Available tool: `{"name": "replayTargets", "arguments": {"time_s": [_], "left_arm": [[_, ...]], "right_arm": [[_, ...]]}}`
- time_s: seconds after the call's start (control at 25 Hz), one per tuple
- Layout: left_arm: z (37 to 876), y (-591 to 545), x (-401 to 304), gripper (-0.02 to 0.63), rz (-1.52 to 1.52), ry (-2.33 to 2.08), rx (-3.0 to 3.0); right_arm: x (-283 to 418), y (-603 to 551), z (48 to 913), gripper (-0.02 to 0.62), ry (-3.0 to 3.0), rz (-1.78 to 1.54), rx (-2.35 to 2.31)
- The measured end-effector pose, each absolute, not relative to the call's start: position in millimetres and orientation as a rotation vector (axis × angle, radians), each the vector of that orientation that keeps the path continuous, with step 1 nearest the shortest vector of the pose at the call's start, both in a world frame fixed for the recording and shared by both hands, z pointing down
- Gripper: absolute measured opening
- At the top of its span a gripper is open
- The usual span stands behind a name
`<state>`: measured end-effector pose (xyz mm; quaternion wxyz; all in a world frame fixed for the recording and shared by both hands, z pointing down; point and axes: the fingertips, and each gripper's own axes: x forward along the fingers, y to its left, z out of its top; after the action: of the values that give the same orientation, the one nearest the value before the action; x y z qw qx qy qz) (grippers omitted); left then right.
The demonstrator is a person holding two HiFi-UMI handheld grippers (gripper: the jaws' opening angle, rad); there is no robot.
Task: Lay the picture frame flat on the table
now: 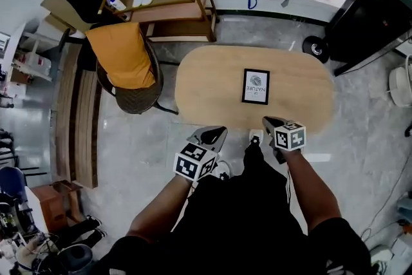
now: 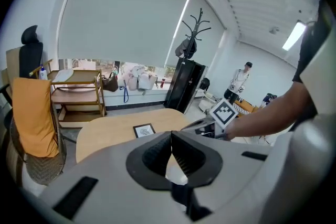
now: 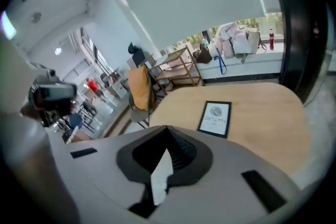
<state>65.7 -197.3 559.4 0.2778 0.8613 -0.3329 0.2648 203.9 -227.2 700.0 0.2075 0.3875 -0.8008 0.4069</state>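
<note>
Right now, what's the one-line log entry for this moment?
object: black-edged picture frame flat on oval wooden table | left gripper: shut, empty | right gripper: shut, empty | contact: none

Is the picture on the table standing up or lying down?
Lying down. The picture frame lies flat on the table, with its whole front facing up toward the head view.

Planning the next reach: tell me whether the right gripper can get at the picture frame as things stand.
Probably yes. Only bare table lies between the right gripper and the picture frame, which lies flat and alone. The gripper's jaws are shut, so they must open first.
</note>
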Motion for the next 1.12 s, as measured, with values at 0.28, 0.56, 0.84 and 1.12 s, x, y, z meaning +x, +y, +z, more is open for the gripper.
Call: {"name": "replayTargets", "arguments": {"time_s": [0.28, 0.56, 0.84, 1.12], "left_arm": [[551, -118, 16, 0.005, 0.666, -0.833, 2.356], [524, -81, 38, 0.005, 0.632, -0.769, 2.466], [489, -80, 55, 0.005, 0.587, -0.894, 2.528], [497, -67, 104, 0.005, 0.587, -0.954, 2.465]], "right_arm": [[142, -98, 558, 0.002, -2.475, 1.022, 1.183], [153, -44, 514, 0.0, -2.465, 0.804, 1.244], [182, -43, 501, 0.0, -2.501, 0.831, 1.241], [214, -34, 478, 0.0, -2.578, 0.713, 1.121]]}}
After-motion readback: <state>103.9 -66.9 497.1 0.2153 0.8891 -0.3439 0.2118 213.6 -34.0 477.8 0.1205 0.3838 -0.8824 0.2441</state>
